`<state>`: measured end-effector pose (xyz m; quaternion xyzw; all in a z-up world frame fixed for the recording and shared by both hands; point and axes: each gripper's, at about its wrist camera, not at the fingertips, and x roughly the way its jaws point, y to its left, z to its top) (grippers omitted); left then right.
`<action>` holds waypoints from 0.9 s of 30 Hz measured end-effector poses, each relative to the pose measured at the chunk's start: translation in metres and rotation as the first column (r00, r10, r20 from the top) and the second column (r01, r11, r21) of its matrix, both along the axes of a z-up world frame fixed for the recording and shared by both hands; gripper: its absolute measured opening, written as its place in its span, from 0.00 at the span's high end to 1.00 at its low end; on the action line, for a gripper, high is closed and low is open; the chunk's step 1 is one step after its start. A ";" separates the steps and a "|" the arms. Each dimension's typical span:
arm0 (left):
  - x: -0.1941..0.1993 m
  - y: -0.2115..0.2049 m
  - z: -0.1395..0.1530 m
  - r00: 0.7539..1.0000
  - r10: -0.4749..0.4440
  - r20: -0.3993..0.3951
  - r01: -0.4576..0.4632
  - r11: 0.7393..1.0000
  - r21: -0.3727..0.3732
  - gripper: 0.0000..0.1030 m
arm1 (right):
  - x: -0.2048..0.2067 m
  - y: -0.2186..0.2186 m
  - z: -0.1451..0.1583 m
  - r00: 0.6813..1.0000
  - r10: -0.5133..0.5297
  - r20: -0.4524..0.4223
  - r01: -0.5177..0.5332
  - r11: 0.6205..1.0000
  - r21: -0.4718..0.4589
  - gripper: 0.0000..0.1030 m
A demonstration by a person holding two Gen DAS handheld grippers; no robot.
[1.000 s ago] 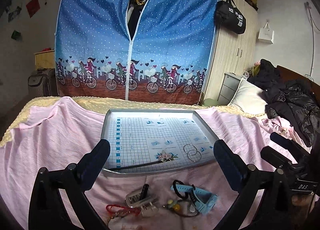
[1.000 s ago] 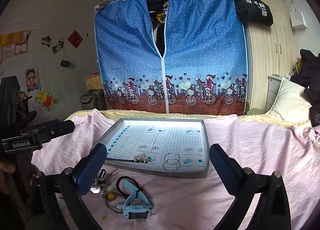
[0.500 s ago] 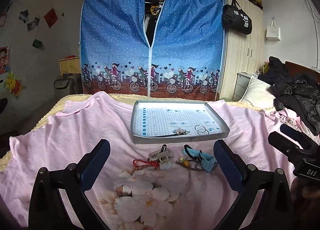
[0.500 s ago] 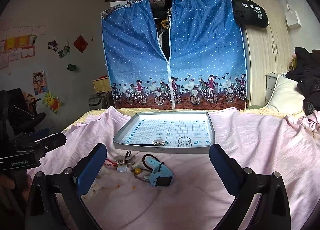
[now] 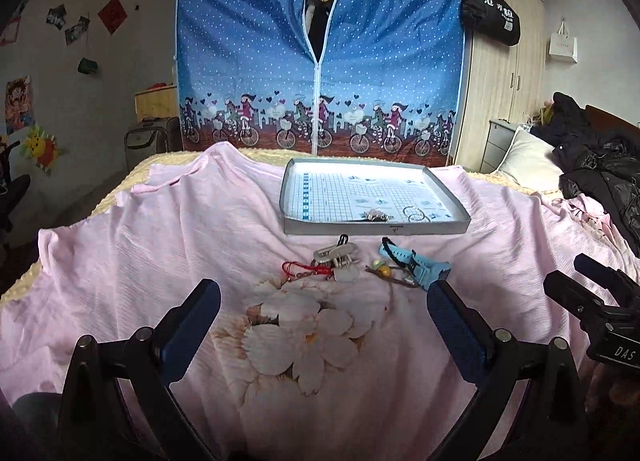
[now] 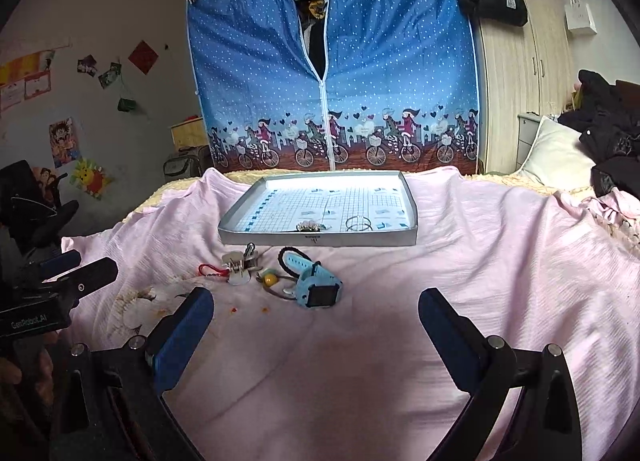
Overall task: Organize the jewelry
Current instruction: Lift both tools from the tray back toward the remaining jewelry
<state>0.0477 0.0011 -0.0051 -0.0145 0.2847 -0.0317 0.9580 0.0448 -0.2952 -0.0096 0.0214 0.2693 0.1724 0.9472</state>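
Note:
A grey tray (image 5: pixel 376 227) (image 6: pixel 320 239) with a grid liner lies on the pink sheet. Inside its front edge rest a flower hairpin (image 5: pixel 376 215) (image 6: pixel 310 226) and two thin bangles (image 5: pixel 416 214) (image 6: pixel 359 223). In front of the tray lie a silver hair clip (image 5: pixel 334 253) (image 6: pixel 242 259), a red cord (image 5: pixel 306 269) (image 6: pixel 212 270), a beaded hair tie (image 5: pixel 384 271) (image 6: pixel 270 279) and a blue watch (image 5: pixel 418 263) (image 6: pixel 314 285). My left gripper (image 5: pixel 320 309) and my right gripper (image 6: pixel 316 313) both stand open and empty, well short of the items.
A blue zip wardrobe (image 5: pixel 320 53) stands behind the bed, a wooden cupboard (image 5: pixel 504 93) to its right. Dark coats (image 5: pixel 600 165) and a pillow (image 5: pixel 528 165) lie at the right. The sheet's flower print (image 5: pixel 304 337) spreads below the left gripper.
Both grippers have pulled back from the tray, so the tray and loose items look smaller and farther. Both stay open and empty. The items have not moved.

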 end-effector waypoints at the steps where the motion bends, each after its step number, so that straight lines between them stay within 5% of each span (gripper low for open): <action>1: 0.002 0.001 -0.002 1.000 0.003 -0.023 -0.003 1.000 -0.003 0.02 | 0.002 0.000 -0.003 1.000 -0.002 -0.018 0.001 1.000 -0.005 0.00; 11: 0.037 0.014 -0.024 0.969 -0.016 -0.246 -0.004 0.997 -0.079 0.02 | 0.037 0.009 -0.034 0.966 0.048 -0.254 -0.056 0.998 -0.022 0.00; 15: 0.057 0.018 -0.017 0.961 -0.061 -0.271 0.038 0.995 -0.090 0.02 | 0.060 0.008 -0.046 0.938 0.084 -0.336 -0.086 0.996 0.009 0.00; 18: 0.075 0.014 -0.012 0.955 -0.087 -0.282 0.084 0.996 -0.022 0.02 | 0.081 0.015 -0.053 0.930 0.092 -0.355 -0.121 0.991 -0.059 0.00; 27: 0.144 0.006 -0.036 0.919 -0.180 -0.352 0.182 0.983 -0.029 0.03 | 0.125 0.043 -0.066 0.932 0.190 -0.309 -0.240 0.962 -0.131 0.00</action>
